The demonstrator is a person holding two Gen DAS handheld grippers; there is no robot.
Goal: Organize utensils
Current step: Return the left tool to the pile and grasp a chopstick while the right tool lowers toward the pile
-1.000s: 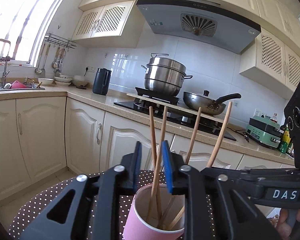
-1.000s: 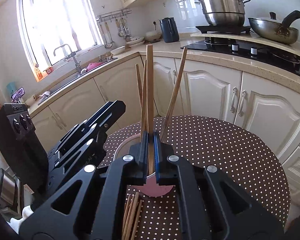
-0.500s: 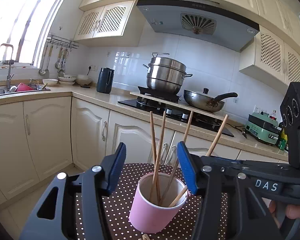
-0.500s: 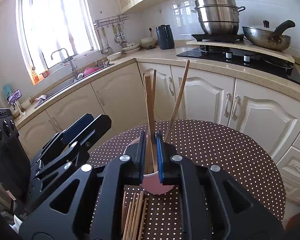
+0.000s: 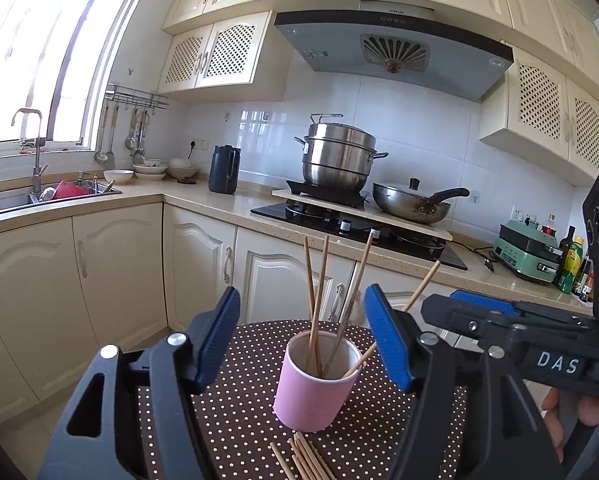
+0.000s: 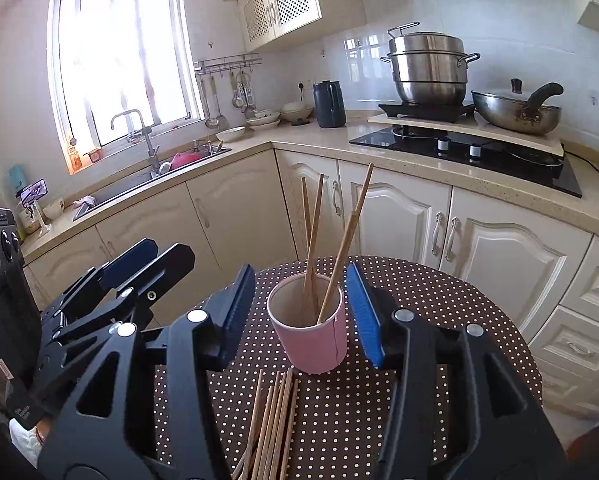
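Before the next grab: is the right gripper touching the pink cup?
Apart. The right wrist view shows the right gripper opening, dotted tablecloth visible between each pad and the pink cup.

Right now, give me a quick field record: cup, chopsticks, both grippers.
cup: pink cup upright on dotted table
in cup: four chopsticks, leaning
loose: chopsticks pile flat on table, in front of cup
left gripper: jaws opening, nothing gripped
right gripper: jaws opening, cup in line between them, untouched

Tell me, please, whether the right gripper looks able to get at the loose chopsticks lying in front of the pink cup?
Probably yes: the loose chopsticks lie bare below the right gripper, whose empty jaws are opening.
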